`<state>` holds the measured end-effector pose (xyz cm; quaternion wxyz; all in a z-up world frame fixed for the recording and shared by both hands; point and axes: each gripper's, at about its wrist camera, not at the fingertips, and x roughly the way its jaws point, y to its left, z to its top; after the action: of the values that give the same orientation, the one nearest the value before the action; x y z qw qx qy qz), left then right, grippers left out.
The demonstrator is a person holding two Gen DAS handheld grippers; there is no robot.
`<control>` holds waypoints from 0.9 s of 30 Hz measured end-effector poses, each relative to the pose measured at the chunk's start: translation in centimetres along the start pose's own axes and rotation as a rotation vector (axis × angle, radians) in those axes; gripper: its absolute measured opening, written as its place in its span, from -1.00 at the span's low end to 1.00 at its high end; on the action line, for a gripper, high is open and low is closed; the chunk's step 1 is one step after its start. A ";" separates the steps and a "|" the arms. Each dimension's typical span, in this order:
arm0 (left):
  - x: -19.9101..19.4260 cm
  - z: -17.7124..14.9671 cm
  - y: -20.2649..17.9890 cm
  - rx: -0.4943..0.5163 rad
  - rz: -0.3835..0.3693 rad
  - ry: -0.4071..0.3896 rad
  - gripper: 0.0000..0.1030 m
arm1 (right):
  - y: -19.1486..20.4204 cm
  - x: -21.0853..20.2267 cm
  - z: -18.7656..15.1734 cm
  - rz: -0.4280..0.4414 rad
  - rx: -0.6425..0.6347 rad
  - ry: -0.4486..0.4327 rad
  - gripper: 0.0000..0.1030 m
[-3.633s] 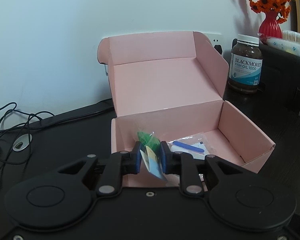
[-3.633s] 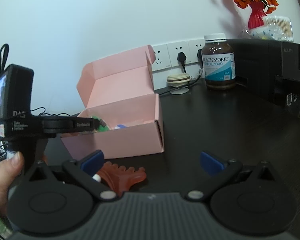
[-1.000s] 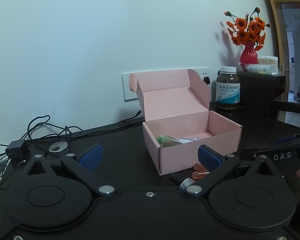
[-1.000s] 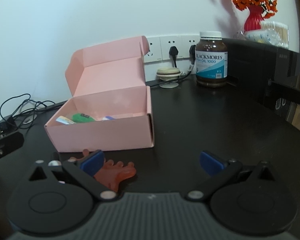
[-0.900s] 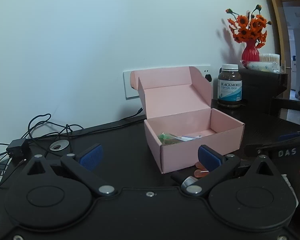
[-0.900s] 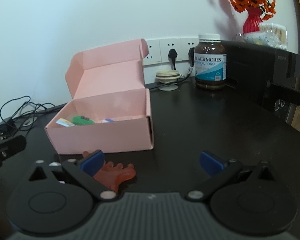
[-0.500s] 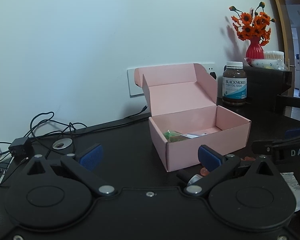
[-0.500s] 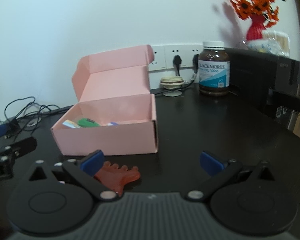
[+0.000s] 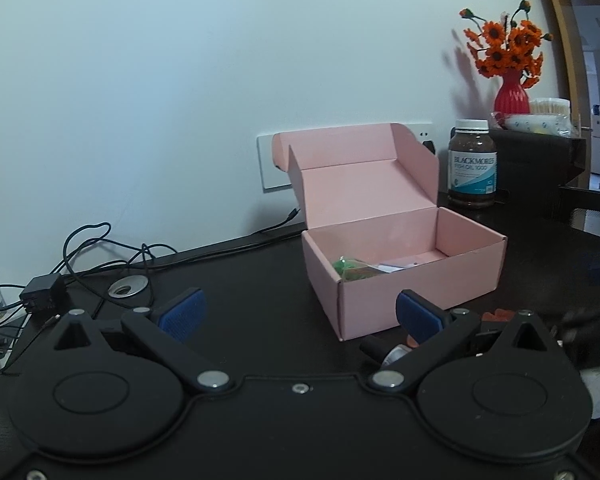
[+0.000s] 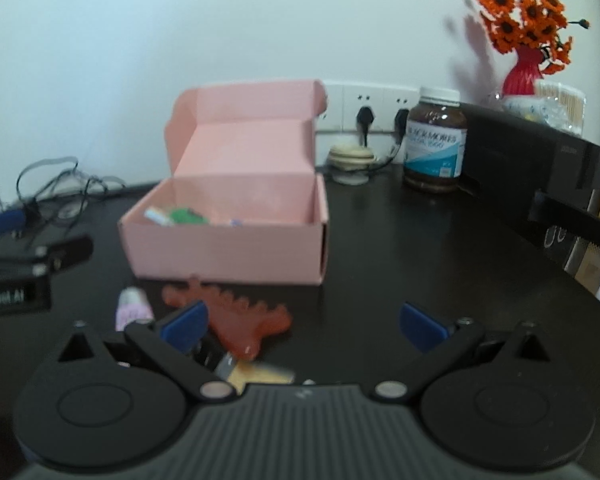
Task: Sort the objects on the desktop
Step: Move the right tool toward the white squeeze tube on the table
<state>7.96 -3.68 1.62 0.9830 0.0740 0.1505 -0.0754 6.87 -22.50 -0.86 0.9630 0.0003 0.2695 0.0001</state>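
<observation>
An open pink cardboard box (image 9: 420,284) (image 10: 228,248) stands on the black desk with a green packet (image 9: 350,268) (image 10: 186,216) and white sachets inside. A reddish-orange hand-shaped scraper (image 10: 240,318) lies on the desk in front of the box, beside a small pink-labelled tube (image 10: 132,308). A blurred flat brush-like item (image 10: 252,372) lies nearer me. My right gripper (image 10: 302,326) is open just above the scraper, holding nothing. My left gripper (image 9: 300,314) is open and empty, back from the box's left corner.
A brown fish oil bottle (image 9: 472,164) (image 10: 436,144), a red vase of orange flowers (image 9: 508,96) and a black cabinet (image 10: 540,172) stand to the right. Cables and an adapter (image 9: 44,292) lie at the left by the wall sockets (image 10: 364,108).
The left gripper let the packet go into the box, opened and pulled back to the left. The right gripper has swung left and forward, bringing the scraper and tube further into view.
</observation>
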 end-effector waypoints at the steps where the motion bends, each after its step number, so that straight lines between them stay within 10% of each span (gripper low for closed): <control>1: -0.1 0.0 0.0 0.001 -0.002 -0.003 1.00 | 0.2 0.0 -0.3 0.002 -0.008 0.002 0.99; 27: 0.9 0.0 1.6 -0.097 0.011 0.051 1.00 | -3.0 -1.4 -3.1 -0.044 0.085 -0.094 0.99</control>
<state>9.07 -2.27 1.48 0.9816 0.0292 0.1786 -0.0607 4.07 -25.54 -2.85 0.9735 0.0353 0.2237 -0.0326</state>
